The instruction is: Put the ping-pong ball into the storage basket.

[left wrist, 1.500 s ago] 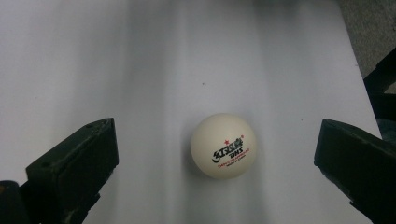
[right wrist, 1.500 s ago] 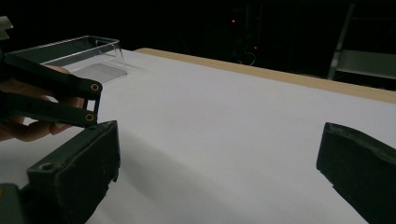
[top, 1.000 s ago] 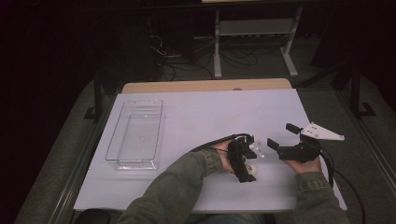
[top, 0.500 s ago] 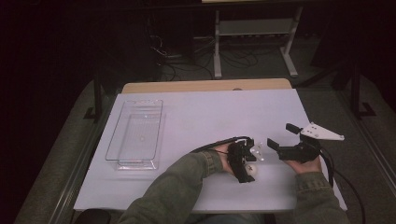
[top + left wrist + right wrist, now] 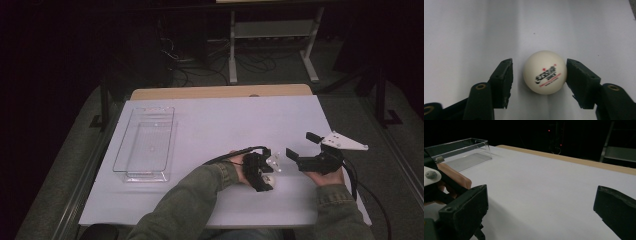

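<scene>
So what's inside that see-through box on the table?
The clear box looks empty; only its ribbed bottom shows through. The white ball lies apart from it, between the left gripper's open fingers.

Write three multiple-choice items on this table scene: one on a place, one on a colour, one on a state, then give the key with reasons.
1. Where is the ball?
A. inside the clear tray
B. on the white table cover between the jaws of the left claw
C. on the floor

2. What colour is the ball?
A. white, with black and red print
B. plain orange
C. green

3. How does the right claw stand?
A. shut on the ball
B. shut on nothing
C. open, with nothing between its jaws

Key:
1 B: the left gripper view shows the ball on the table cover inside the left claw, far from the tray.
2 A: its print shows in the left gripper view.
3 C: the right gripper view shows its jaws wide apart over bare cover.
</scene>
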Motion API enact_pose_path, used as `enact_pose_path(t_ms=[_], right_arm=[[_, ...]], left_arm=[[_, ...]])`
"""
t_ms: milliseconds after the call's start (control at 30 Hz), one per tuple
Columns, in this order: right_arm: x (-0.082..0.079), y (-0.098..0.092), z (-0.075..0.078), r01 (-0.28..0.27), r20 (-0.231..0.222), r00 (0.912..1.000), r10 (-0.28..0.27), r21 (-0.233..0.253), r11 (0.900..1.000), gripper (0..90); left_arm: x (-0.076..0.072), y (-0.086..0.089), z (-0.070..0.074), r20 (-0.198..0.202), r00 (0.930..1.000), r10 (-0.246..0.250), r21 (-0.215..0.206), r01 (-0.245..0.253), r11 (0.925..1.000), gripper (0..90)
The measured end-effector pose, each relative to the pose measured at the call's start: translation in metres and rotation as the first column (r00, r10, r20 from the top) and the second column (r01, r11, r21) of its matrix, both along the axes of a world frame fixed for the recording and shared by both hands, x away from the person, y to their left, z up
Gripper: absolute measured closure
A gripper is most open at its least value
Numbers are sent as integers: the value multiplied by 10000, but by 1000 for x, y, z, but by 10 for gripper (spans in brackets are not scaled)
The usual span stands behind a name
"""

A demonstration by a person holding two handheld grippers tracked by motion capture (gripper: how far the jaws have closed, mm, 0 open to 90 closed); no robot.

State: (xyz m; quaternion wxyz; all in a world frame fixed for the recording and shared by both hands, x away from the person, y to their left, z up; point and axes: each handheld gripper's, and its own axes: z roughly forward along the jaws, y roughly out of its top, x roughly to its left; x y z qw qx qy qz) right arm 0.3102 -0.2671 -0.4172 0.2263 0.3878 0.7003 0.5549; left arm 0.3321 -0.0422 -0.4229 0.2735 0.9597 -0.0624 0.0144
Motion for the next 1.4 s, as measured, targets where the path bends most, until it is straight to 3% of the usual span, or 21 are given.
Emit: enact_pose_path(t_ms=[233, 800, 1400], right_arm=[[0, 0, 0, 0, 3, 10000, 0, -6, 10000, 0], [0, 0, 0, -12, -6, 10000, 12, -11, 10000, 0], [0, 0, 0, -37, -2, 10000, 37, -11, 10000, 0]], left_arm=[[0, -1, -2, -243, 9996, -172, 28, 173, 9998, 498], [-1, -1, 0, -198, 9992, -349, 216, 353, 9991, 508], [-1, 5, 12, -40, 9996, -267, 200, 268, 9994, 509]])
